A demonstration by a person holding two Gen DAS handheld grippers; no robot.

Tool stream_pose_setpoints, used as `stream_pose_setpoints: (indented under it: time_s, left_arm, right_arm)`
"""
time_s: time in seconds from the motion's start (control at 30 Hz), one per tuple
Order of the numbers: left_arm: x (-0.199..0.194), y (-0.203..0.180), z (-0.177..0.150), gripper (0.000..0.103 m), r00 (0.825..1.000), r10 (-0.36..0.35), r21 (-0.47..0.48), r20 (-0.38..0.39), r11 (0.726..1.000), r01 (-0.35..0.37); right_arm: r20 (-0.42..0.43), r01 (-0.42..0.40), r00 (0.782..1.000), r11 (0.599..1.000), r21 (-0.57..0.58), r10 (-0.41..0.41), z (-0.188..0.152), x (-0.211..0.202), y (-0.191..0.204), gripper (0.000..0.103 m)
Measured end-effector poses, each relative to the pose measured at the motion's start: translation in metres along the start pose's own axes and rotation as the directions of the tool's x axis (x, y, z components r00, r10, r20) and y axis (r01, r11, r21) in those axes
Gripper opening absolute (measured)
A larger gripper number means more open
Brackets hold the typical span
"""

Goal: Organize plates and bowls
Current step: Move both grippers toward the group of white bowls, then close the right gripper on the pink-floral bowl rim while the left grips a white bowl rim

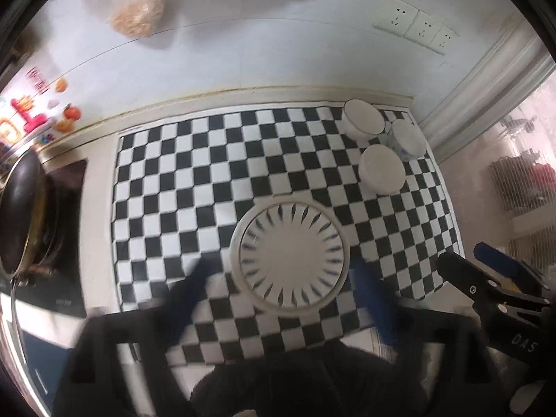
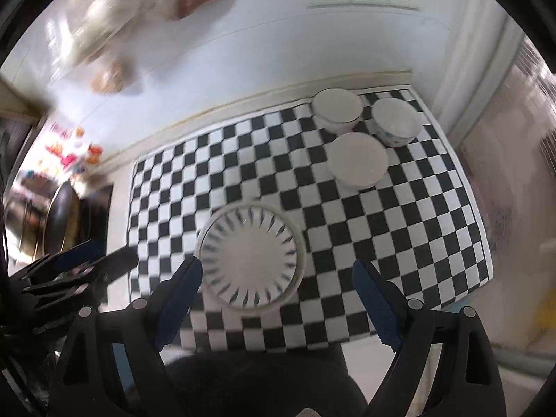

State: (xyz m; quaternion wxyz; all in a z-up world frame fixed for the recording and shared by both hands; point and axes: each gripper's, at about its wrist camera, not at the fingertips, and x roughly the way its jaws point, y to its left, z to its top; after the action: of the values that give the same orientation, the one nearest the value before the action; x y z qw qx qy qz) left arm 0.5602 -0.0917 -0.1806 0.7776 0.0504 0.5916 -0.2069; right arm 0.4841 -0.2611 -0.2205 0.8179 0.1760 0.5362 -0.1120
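A white plate with blue radial dashes (image 1: 291, 255) (image 2: 249, 255) lies on a black-and-white checkered mat (image 1: 194, 180) (image 2: 399, 229), near its front edge. Three white bowls stand at the mat's far right corner: one at the back (image 1: 364, 118) (image 2: 337, 108), one with blue marks (image 1: 408, 139) (image 2: 396, 125), one nearer (image 1: 382, 168) (image 2: 358, 164). My left gripper (image 1: 281, 288) is open, its blurred fingers on either side of the plate, above it. My right gripper (image 2: 278, 285) is open, hovering over the plate's right side; it also shows in the left wrist view (image 1: 486, 271).
A dark pan (image 1: 21, 215) (image 2: 59, 219) sits on a stove left of the mat. A white wall with sockets (image 1: 417, 24) rises behind the counter. Bags of food (image 1: 139, 14) hang on the wall. A window frame stands at the right (image 1: 486, 80).
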Motion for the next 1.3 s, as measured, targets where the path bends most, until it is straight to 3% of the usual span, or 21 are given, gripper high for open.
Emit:
stream_pose_setpoints:
  time_s: [0.1, 0.27, 0.43, 0.6, 0.73, 0.8, 0.97, 1.03, 1.1, 1.13, 1.2, 1.3]
  left_arm:
    - [0.012, -0.005, 0.019, 0.091, 0.999, -0.017, 0.042, 0.043, 0.999, 0.015]
    - [0.047, -0.026, 0.053, 0.091, 0.997, 0.011, 0.099, 0.082, 0.995, -0.019]
    - [0.091, -0.061, 0.087, 0.091, 0.997, 0.000, 0.100, 0.082, 0.995, -0.009]
    - [0.159, -0.106, 0.122, 0.091, 0.999, 0.052, 0.109, 0.011, 0.993, -0.053]
    - [0.219, -0.130, 0.143, 0.090, 0.995, 0.024, 0.081, -0.095, 0.997, -0.016]
    - [0.249, -0.138, 0.150, 0.084, 0.988, 0.036, 0.061, -0.148, 0.998, -0.027]
    - [0.298, -0.154, 0.154, 0.053, 0.968, 0.031, 0.045, -0.249, 0.999, -0.020]
    - [0.313, -0.161, 0.152, 0.034, 0.957, 0.034, 0.057, -0.288, 0.998, -0.019]
    - [0.325, -0.164, 0.149, 0.028, 0.948, 0.044, 0.062, -0.316, 0.998, -0.025]
    - [0.330, -0.165, 0.148, 0.021, 0.945, 0.038, 0.058, -0.325, 0.998, -0.020]
    - [0.335, -0.166, 0.145, 0.019, 0.940, 0.029, 0.051, -0.340, 0.999, -0.013]
    - [0.337, -0.165, 0.142, 0.018, 0.940, 0.017, 0.040, -0.340, 0.999, -0.004]
  right_arm:
    - [0.045, 0.017, 0.999, 0.999, 0.051, -0.019, 0.015, 0.012, -0.021, 0.090]
    - [0.061, 0.004, 0.998, 0.988, 0.153, -0.013, 0.042, 0.038, -0.076, 0.090]
    - [-0.005, 0.015, 1.000, 0.984, 0.178, -0.014, 0.074, 0.092, -0.142, 0.090]
    - [-0.108, -0.003, 0.994, 0.984, 0.179, 0.023, 0.107, 0.160, -0.202, 0.090]
    - [-0.179, -0.039, 0.981, 0.986, 0.164, 0.069, 0.131, 0.210, -0.235, 0.090]
    - [-0.221, -0.058, 0.971, 0.986, 0.158, 0.093, 0.141, 0.236, -0.247, 0.090]
    - [-0.275, -0.111, 0.950, 0.983, 0.149, 0.149, 0.155, 0.271, -0.261, 0.089]
    - [-0.292, -0.141, 0.939, 0.978, 0.154, 0.181, 0.159, 0.282, -0.264, 0.081]
    - [-0.313, -0.158, 0.928, 0.975, 0.157, 0.201, 0.161, 0.291, -0.266, 0.059]
    - [-0.325, -0.166, 0.922, 0.974, 0.153, 0.209, 0.162, 0.295, -0.265, 0.053]
    - [-0.347, -0.176, 0.912, 0.973, 0.152, 0.219, 0.162, 0.304, -0.265, 0.035]
    - [-0.373, -0.185, 0.900, 0.973, 0.139, 0.225, 0.159, 0.311, -0.264, 0.017]
